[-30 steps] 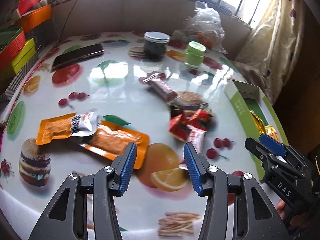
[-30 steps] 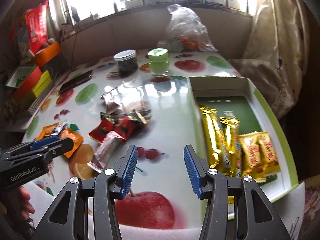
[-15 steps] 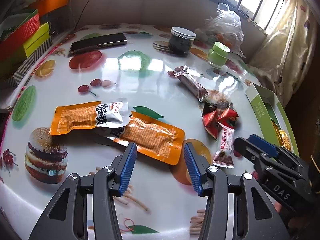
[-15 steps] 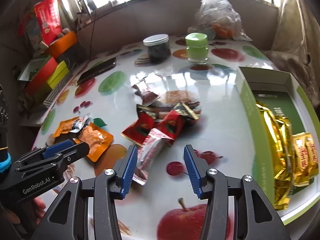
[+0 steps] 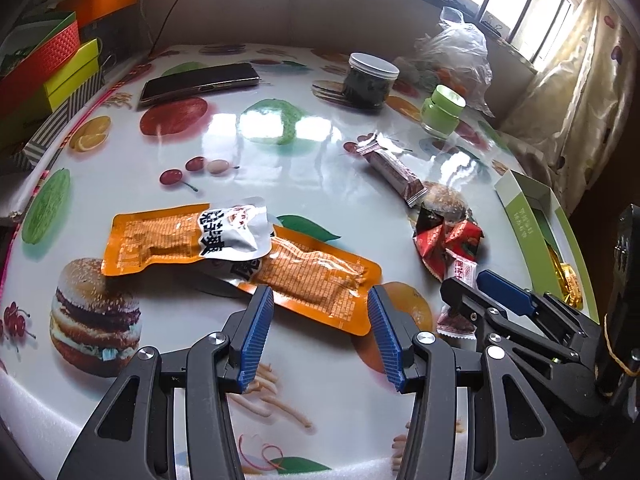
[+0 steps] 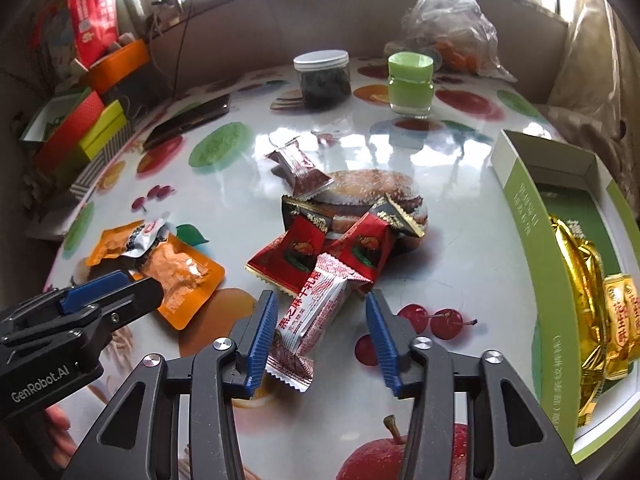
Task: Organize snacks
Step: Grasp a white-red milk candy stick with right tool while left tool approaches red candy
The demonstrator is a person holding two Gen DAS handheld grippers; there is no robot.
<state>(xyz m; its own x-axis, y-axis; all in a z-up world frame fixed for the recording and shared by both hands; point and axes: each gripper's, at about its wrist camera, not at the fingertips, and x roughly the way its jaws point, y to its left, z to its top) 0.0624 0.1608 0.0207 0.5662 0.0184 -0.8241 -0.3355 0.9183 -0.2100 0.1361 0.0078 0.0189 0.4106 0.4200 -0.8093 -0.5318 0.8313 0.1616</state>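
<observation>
Two orange pouches (image 5: 316, 276) (image 5: 160, 240) lie overlapped on the fruit-print table. My left gripper (image 5: 320, 296) hovers open over the nearer pouch's front edge, which shows between its blue pads. A white-and-red snack bar (image 6: 316, 312) lies beside red packets (image 6: 296, 252) and a brown bar (image 6: 300, 172). My right gripper (image 6: 321, 298) straddles the white-and-red bar with its jaws closing; the right pad still stands apart from the wrapper. A green box (image 6: 520, 208) at the right holds gold-wrapped snacks (image 6: 576, 264).
At the back stand a dark jar with a white lid (image 6: 322, 80), a green jar (image 6: 410, 84) and a plastic bag (image 6: 448, 28). A phone (image 5: 200, 82) lies far left. Coloured boxes (image 5: 52, 64) are stacked past the table's left edge.
My right gripper swung left from the green box to the snack pile and its jaws narrowed around the white-and-red bar. My left gripper came in over the orange pouches.
</observation>
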